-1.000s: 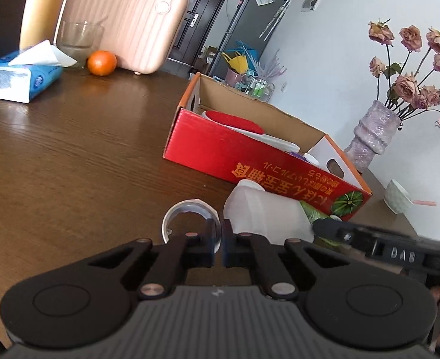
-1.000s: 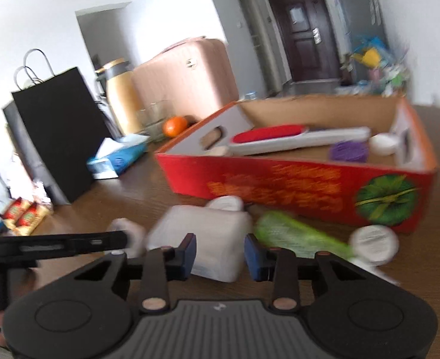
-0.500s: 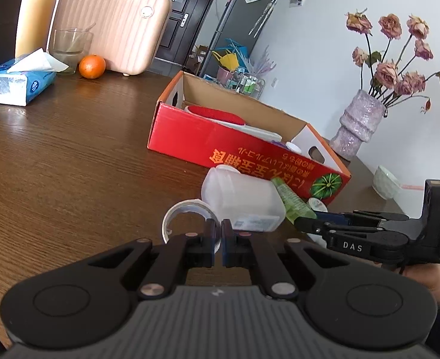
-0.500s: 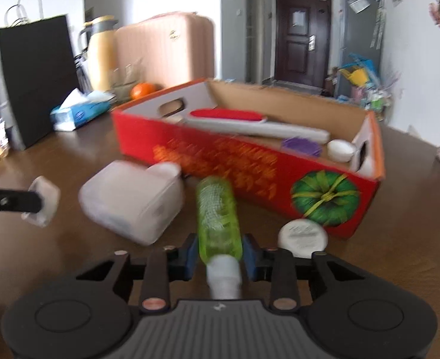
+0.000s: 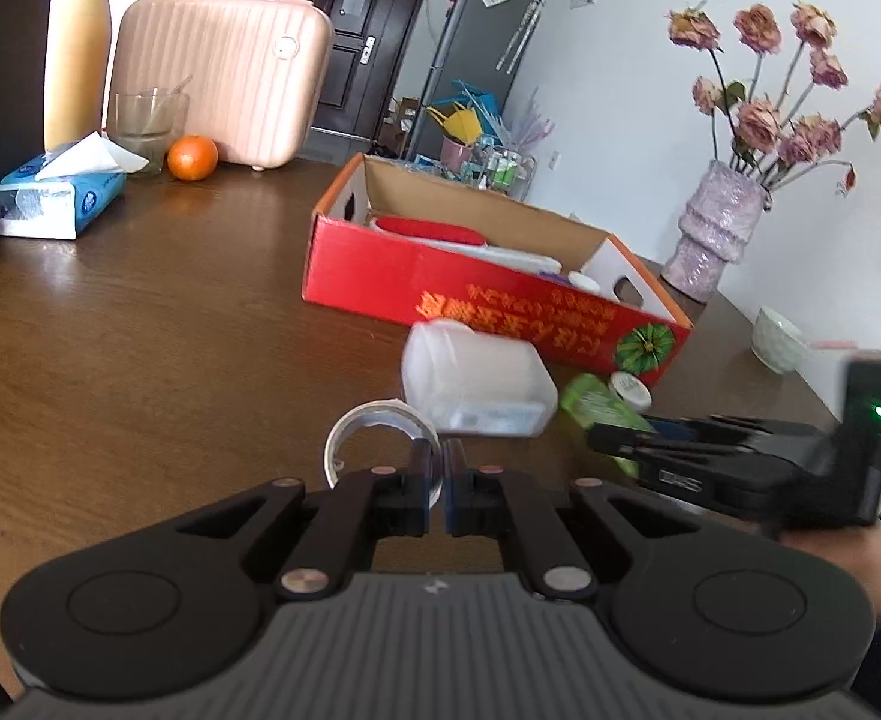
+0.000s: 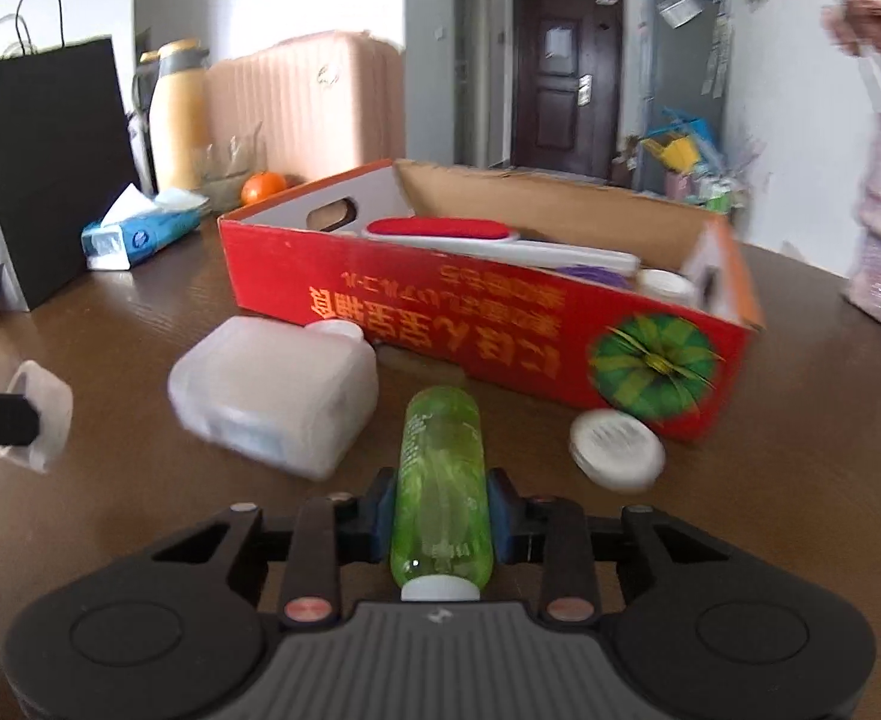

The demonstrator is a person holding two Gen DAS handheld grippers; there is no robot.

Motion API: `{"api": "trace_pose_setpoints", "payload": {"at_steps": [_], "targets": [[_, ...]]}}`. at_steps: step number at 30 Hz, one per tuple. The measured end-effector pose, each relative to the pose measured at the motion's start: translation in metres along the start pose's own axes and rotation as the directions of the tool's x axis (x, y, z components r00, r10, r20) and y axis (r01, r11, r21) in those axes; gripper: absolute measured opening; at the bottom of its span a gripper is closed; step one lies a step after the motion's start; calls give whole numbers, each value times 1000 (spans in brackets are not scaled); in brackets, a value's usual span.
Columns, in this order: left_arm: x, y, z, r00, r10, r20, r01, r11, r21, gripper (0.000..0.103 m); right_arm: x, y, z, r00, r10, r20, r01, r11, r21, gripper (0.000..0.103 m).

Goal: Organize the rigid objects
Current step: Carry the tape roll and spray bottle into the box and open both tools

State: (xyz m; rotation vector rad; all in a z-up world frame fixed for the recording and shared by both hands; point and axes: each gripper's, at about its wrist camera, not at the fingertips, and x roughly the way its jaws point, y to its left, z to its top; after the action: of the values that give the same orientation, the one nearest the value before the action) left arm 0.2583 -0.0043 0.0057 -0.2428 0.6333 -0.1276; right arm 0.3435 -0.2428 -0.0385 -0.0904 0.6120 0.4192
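**Green bottle clamped in the right jaws, tape ring pinched in the left**

The green bottle [image 6: 440, 480] lies lengthwise between the right gripper [image 6: 440, 516] jaws, white cap toward the camera, its far end pointing at the red cardboard box [image 6: 482, 324]. The jaws stand at a narrow-to-middling gap, pressed on both sides of the bottle. Just left of it a translucent white jug [image 6: 272, 396] lies on its side on the bench [image 6: 800, 480], and to its right a round white lid [image 6: 617, 450] rests near the box's near corner.

The left gripper [image 5: 438, 498] has its jaws nearly closed on the rim of a clear tape ring [image 5: 380, 438], which stands upright; whether the ring touches the bench cannot be told. The right gripper shows at the right of this view, low and level, gripped in a hand [image 5: 860, 564].

Inside the box lie a red-topped white brush [image 6: 440, 228], a purple item and a small white pot. The bench is dark brown wood. At its far left sit a tissue pack [image 5: 59, 198], a glass [image 5: 149, 126], an orange [image 5: 192, 157] and a pink suitcase [image 5: 218, 72]; on the right stand a vase of dried roses [image 5: 716, 228] and a small pale bowl [image 5: 779, 339]. A dark door [image 6: 566, 78] closes the room beyond.
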Motion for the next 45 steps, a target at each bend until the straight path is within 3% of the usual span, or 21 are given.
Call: {"api": "trace_pose_setpoints", "payload": {"at_steps": [5,10,19,25,27,34,38,45], "targets": [[-11,-16,-13,1000,-23,1,23,999,34,5,-64,-9,-32,997,-41,60,35,995,94,30],[-21,-35,-12,998,-62,27,59,994,92,5,-107,-12,-43,992,-39,121,19,987,162,29],[-14,-42,1,996,-76,49,70,990,118,5,-102,-16,-27,988,-68,135,52,991,122,29],[12,-29,38,991,-121,60,111,982,150,5,-83,-26,12,986,-59,156,49,997,66,21],[29,-23,58,994,-102,45,95,986,140,5,-75,-31,32,984,-56,168,50,998,39,21],[98,-20,139,983,-176,49,165,970,177,5,-35,-65,115,979,-28,204,19,999,49,21],[154,-18,165,991,-135,-12,134,971,198,5,5,-93,154,992,-26,123,19,998,54,21],[217,-10,163,990,-103,-93,121,972,204,5,91,-123,181,997,-37,-62,43,995,90,21]]}}
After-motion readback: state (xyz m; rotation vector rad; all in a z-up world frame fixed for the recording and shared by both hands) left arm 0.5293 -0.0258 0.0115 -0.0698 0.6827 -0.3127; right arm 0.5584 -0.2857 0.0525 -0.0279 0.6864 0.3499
